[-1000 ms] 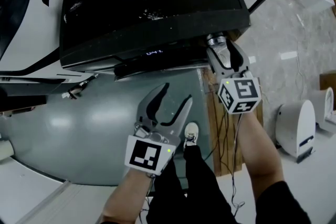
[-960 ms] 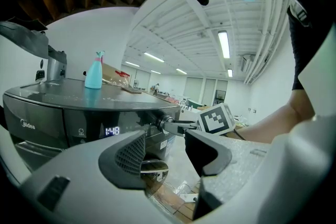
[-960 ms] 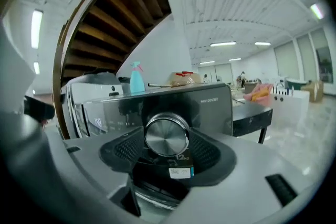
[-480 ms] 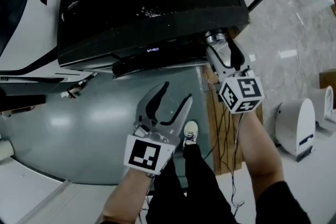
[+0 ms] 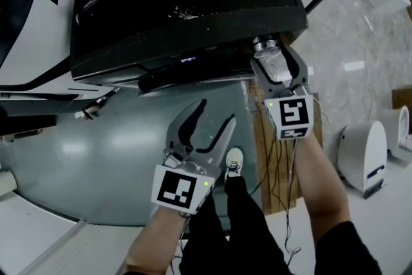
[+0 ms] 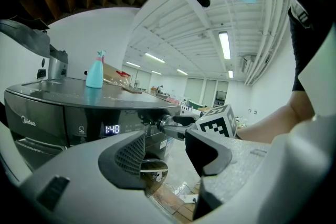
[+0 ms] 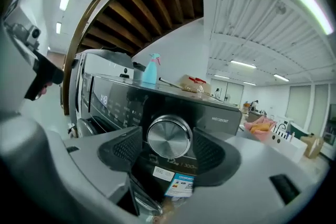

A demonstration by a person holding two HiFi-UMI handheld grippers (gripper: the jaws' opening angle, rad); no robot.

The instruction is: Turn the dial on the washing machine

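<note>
Dial (image 7: 169,137), untouched, between just-opened jaws of right gripper (image 7: 169,145)

- Black trousers (image 5: 239,228) and a pale lace-up shoe (image 5: 234,163) are worn.
- A black sleeve (image 5: 351,245) is worn on the right upper arm.
- The left gripper (image 5: 217,114) is made of light grey plastic, with curved jaws lined in black.
- The right gripper (image 5: 271,53) is shaped alike. Black ribbed pads (image 7: 122,150) are fitted inside its jaws, which have just been opened wider with the dial (image 7: 169,136) between them.
- A white cube (image 5: 179,189) printed with black square markers is mounted on each gripper, and a small green light (image 5: 206,184) is lit beside it.
</note>
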